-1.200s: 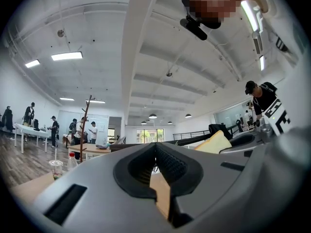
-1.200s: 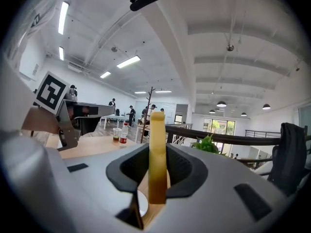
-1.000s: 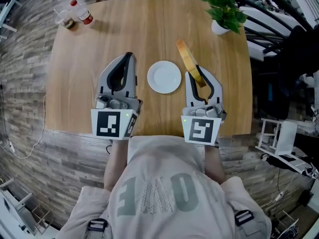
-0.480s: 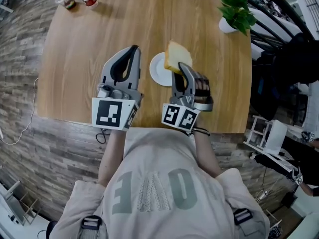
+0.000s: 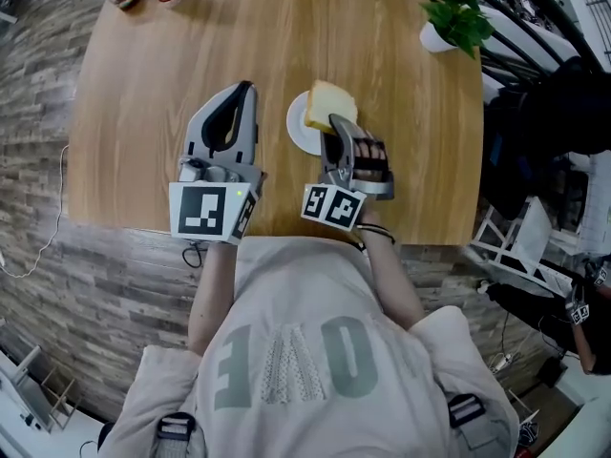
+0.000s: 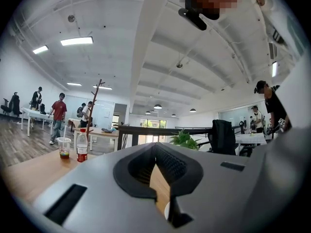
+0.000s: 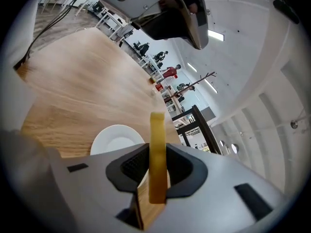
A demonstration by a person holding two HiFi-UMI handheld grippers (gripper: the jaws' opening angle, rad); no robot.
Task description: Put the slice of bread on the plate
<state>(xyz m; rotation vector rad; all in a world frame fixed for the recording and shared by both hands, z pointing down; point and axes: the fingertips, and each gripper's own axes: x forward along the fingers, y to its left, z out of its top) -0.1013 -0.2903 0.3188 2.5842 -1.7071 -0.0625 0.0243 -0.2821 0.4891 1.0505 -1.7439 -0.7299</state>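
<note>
- slice of bread: pale yellow face, tan crust;
- plate: plain white;
- table: light wood, fine grain;
- left gripper and right gripper: grey bodies, black jaw pads, black-and-white square markers;
- plant, far right: green leaves, white pot;
- floor: grey-brown planks

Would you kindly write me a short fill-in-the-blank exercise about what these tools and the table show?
The right tool is shut on a slice of ____.
In the head view that slice overlaps the white ____.
The left tool, jaws together, holds ____.
Missing words: bread; plate; nothing.
</note>
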